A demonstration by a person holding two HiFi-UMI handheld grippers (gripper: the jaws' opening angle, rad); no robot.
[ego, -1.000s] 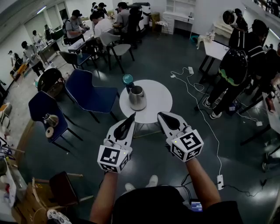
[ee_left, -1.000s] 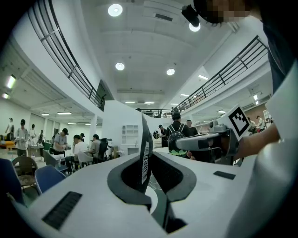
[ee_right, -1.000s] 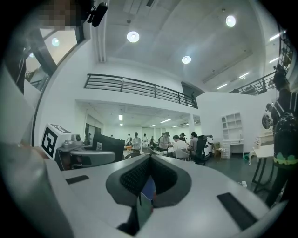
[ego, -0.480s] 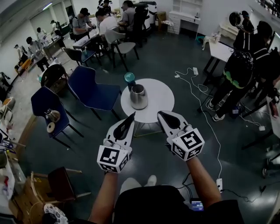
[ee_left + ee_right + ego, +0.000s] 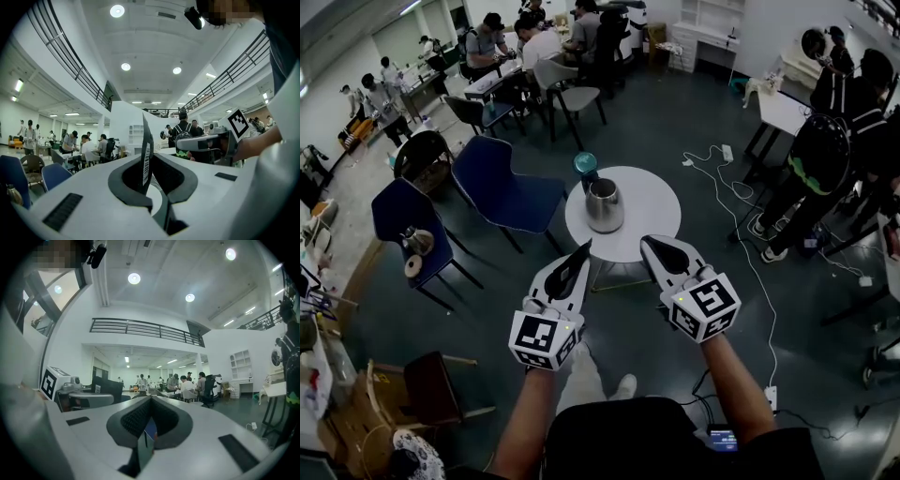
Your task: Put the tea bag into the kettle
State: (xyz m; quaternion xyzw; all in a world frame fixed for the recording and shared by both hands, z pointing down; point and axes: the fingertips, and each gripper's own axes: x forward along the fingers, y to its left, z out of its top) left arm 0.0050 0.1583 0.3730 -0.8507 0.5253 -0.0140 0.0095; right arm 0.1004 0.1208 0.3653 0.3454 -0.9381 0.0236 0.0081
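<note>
Tea bag (image 5: pixel 146 157) stands pinched edge-on in your left hand-held gripper (image 5: pixel 581 251). It looks thin, light and floppy, so hold it by the flat edge. Your right hand-held gripper (image 5: pixel 649 247) is clenched, seemingly empty. Kettle (image 5: pixel 604 204) stands on the table (image 5: pixel 654 214), well apart.

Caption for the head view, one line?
Head view: left gripper, clamping a flat barcoded sachet, and right gripper before a round white table bearing a steel kettle and teal cup.

one kettle (image 5: pixel 604 204), one table (image 5: pixel 652 212), one tea bag (image 5: pixel 146 157)
</note>
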